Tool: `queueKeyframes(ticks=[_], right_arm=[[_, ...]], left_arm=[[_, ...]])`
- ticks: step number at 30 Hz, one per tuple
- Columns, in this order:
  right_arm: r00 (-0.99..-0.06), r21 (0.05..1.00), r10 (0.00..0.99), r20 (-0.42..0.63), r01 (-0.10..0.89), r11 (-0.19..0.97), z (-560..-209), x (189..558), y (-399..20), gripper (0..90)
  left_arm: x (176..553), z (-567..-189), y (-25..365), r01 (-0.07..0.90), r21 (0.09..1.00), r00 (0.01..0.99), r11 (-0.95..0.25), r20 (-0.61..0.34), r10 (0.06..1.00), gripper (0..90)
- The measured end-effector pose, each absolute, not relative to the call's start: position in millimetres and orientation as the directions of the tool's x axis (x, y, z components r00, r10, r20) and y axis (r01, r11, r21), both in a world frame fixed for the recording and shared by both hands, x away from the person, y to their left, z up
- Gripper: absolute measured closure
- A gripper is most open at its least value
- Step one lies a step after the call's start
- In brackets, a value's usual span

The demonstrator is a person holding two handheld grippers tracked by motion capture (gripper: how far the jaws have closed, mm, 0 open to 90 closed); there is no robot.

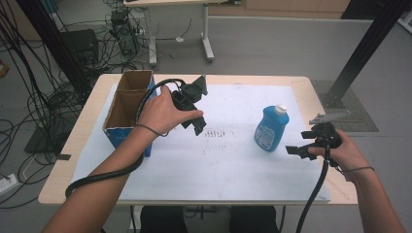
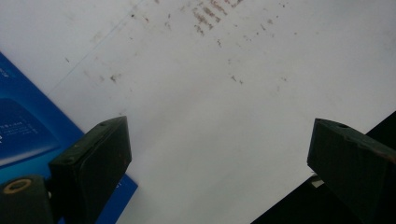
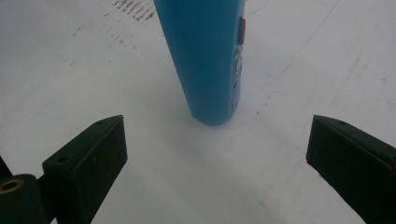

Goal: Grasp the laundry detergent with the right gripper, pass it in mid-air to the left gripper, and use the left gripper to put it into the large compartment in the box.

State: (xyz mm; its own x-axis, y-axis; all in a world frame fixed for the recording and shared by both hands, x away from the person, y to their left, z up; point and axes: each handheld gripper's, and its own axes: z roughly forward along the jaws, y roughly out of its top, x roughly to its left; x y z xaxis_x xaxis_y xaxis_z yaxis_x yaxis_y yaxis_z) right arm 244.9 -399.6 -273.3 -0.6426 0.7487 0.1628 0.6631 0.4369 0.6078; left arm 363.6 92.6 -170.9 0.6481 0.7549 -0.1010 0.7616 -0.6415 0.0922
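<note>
2 tools are out over the desk [image 1: 87,145], and both have their jaws spread wide with nothing in them. The right tool [image 1: 297,150] sits low, just beside the blue bottle [image 1: 271,128], and its jaws point at it. In the right gripper view the bottle [image 3: 205,56] stands right between the 2 open jaws but a little farther off, so nothing touches it yet. I think the tool is held low and wide like this so it can slide in and close around the bottle's body.

The left tool [image 1: 194,104] hangs above the white sheet [image 1: 233,170], next to the cardboard box [image 1: 128,104]. It looks down at the sheet and at 1 blue corner of the box [image 2: 28,126]. My guess is that it waits by the box because the bottle may go in there.

The bottle stands upright on the right half of the sheet, well apart from the box. It is bright blue plastic, smooth, with a white cap on top and a label on its front. The words on the label are too small to read. It looks narrow from the side, so the jaws should fit around it. The box is open at the top, brown inside and blue outside. A few small brown marks dot the sheet between the box and the bottle.
</note>
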Motion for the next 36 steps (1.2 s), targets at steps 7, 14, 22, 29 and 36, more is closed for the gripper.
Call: queueKeyframes(ticks=[7, 14, 22, 29, 36], right_arm=[[-0.640, 0.621, 0.752, 0.159, 0.657, 0.428, -281.9, 242.9, -399.8, 4.8], [-0.634, 0.637, 0.755, 0.165, 0.653, 0.410, -290.7, 240.1, -401.2, 4.6], [-0.633, 0.643, 0.757, 0.162, 0.649, 0.406, -296.0, 237.8, -400.3, 4.1], [-0.644, 0.657, 0.753, 0.134, 0.626, 0.419, -304.2, 231.7, -397.3, 3.2], [-0.649, 0.685, 0.750, 0.129, 0.605, 0.405, -314.8, 225.4, -398.5, 3.2]], left_arm=[[363.9, -171.4, 93.5, 0.762, 0.090, 0.648, -0.642, -0.102, 0.755, 6.7], [363.8, -170.2, 95.3, 0.762, 0.096, 0.648, -0.641, -0.099, 0.755, 6.6], [363.1, -170.2, 95.3, 0.762, 0.097, 0.647, -0.640, -0.099, 0.756, 6.7], [362.7, -170.3, 93.7, 0.762, 0.095, 0.647, -0.641, -0.098, 0.756, 6.7], [362.5, -170.5, 92.9, 0.762, 0.094, 0.648, -0.641, -0.099, 0.755, 6.7]])
